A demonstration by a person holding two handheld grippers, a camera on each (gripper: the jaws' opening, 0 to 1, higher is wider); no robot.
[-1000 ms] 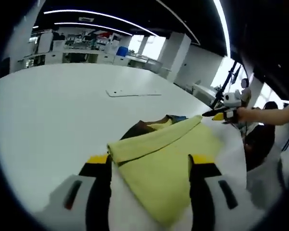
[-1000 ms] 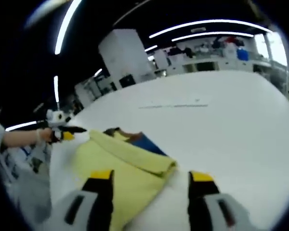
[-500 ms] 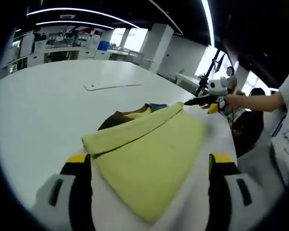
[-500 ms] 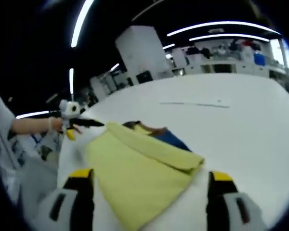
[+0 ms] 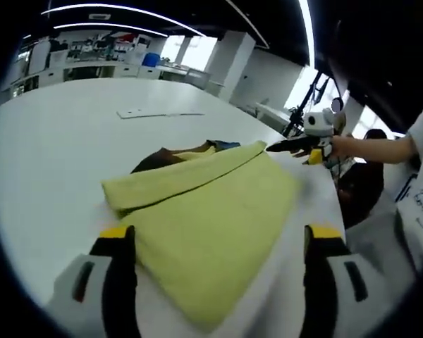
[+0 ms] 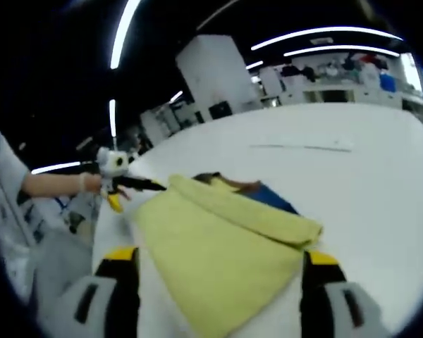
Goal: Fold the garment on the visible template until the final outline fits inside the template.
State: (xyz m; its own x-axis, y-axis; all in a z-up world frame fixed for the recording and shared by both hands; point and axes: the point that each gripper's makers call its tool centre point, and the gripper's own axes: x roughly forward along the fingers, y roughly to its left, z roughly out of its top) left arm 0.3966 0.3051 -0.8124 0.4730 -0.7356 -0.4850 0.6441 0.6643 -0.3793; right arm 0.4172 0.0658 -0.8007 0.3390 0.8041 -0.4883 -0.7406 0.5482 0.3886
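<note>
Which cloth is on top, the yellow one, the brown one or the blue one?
The yellow cloth. It lies folded over the brown and blue ones, which only peek out behind it.

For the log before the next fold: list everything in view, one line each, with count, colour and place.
Garment: one, yellow, folded on the table, thick fold along its far edge; brown and blue parts poke out behind it.
Table: one, white, under the garment.
Flat sheet: one, white, lying further back on the table.
Ceiling lights: several, white strips, overhead.
Left gripper: one, black with yellow tips, jaws apart either side of the garment.
Right gripper: same colours, jaws apart.
</note>
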